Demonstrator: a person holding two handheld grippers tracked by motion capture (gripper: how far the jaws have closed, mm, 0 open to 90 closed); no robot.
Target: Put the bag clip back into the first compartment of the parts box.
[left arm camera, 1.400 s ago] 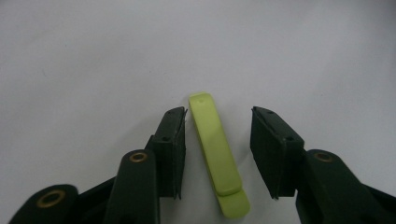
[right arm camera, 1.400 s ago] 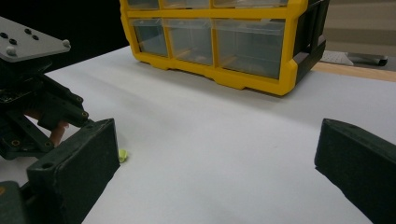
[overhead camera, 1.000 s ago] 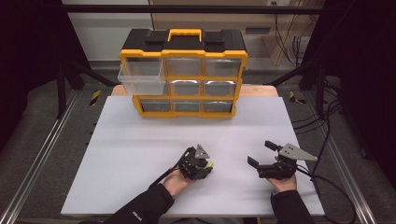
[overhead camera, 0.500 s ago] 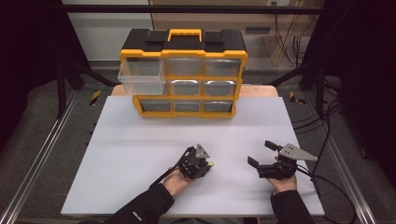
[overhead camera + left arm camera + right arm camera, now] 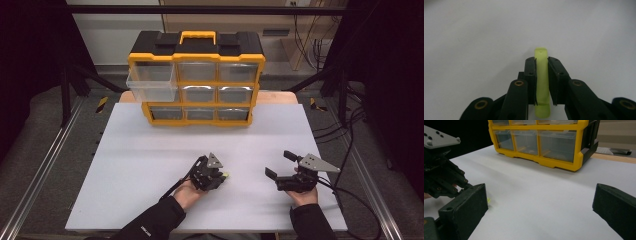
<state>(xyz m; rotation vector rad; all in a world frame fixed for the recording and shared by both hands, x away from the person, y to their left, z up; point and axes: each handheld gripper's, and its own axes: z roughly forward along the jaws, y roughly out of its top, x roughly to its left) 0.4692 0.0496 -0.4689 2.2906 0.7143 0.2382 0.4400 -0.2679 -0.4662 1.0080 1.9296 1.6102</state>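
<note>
Yellow-green and narrow, a small plastic strip (image 5: 541, 75) is clamped between the jaws of the left claw (image 5: 220, 177), low over the white tabletop (image 5: 150, 150). Its long axis runs along the jaws, one end poking out past their tips. The yellow drawer cabinet (image 5: 196, 80) stands well beyond it at the far edge, with its top-left drawer (image 5: 151, 82) pulled out. The right claw (image 5: 274, 165) rests farther right, jaws wide apart and empty, so the left hand is better placed to carry the strip forward and leftward.
</note>
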